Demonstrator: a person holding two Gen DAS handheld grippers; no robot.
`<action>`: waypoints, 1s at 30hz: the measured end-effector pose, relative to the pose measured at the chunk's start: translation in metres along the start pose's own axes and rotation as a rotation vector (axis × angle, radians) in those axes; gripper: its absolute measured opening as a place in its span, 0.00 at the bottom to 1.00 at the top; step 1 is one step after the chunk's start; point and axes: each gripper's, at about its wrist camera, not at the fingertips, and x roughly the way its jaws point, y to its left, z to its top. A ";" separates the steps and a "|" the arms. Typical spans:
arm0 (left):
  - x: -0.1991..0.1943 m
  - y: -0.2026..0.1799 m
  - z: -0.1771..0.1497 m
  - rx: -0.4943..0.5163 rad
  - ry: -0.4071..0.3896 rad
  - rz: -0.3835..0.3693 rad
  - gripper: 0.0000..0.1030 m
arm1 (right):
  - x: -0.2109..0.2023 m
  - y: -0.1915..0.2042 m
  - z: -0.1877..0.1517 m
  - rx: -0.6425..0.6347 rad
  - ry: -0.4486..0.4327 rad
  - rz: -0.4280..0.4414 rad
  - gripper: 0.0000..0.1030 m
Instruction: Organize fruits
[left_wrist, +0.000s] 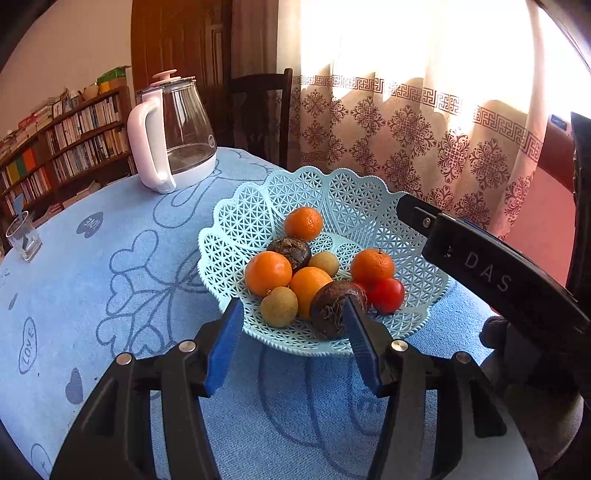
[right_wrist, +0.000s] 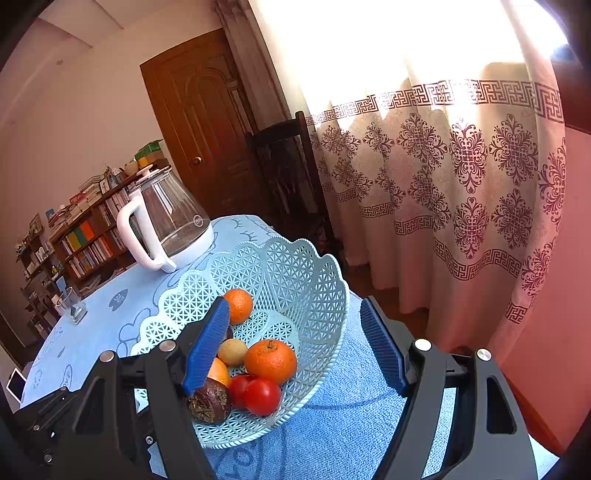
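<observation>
- Blue-padded fingers of the left gripper (left_wrist: 291, 314) stand apart at the near rim of the basket (left_wrist: 369, 195); nothing is pressed between them.
- Its right pad (left_wrist: 360, 332) is in front of a dark brown passion fruit (left_wrist: 328, 310), and I cannot tell if it touches the fruit.
- Right gripper (right_wrist: 295, 332) has its jaws apart too, one finger inside the basket over the fruits, the other outside the rim; it holds nothing.
- Light blue lattice basket stands on a table with a blue cloth (left_wrist: 110, 266) printed with hearts.
- Inside the basket lie four oranges: one at the back (left_wrist: 303, 222), one on the left (left_wrist: 268, 273), one in the middle (left_wrist: 308, 286) and one on the right (left_wrist: 372, 265).
- Two tan round fruits, maybe longans, lie there: one near the front (left_wrist: 279, 307), one in the centre (left_wrist: 324, 263).
- Second dark passion fruit (left_wrist: 290, 251) lies between the back orange and the left one.
- Two red tomatoes (left_wrist: 386, 295) touch each other beside the right orange.
- Glass kettle (left_wrist: 173, 133) with a white handle stands behind the basket, well apart.
- Small drinking glass (left_wrist: 23, 236) stands at the far left edge of the table.
</observation>
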 end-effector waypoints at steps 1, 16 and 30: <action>-0.003 0.000 0.000 -0.007 -0.009 -0.001 0.66 | 0.000 0.000 0.000 0.000 0.000 0.000 0.73; -0.016 0.013 -0.006 -0.055 -0.025 0.002 0.70 | -0.005 -0.014 0.007 0.048 -0.001 0.012 0.75; -0.037 0.024 -0.012 -0.061 -0.104 0.150 0.90 | -0.031 -0.001 -0.010 -0.121 0.094 0.138 0.94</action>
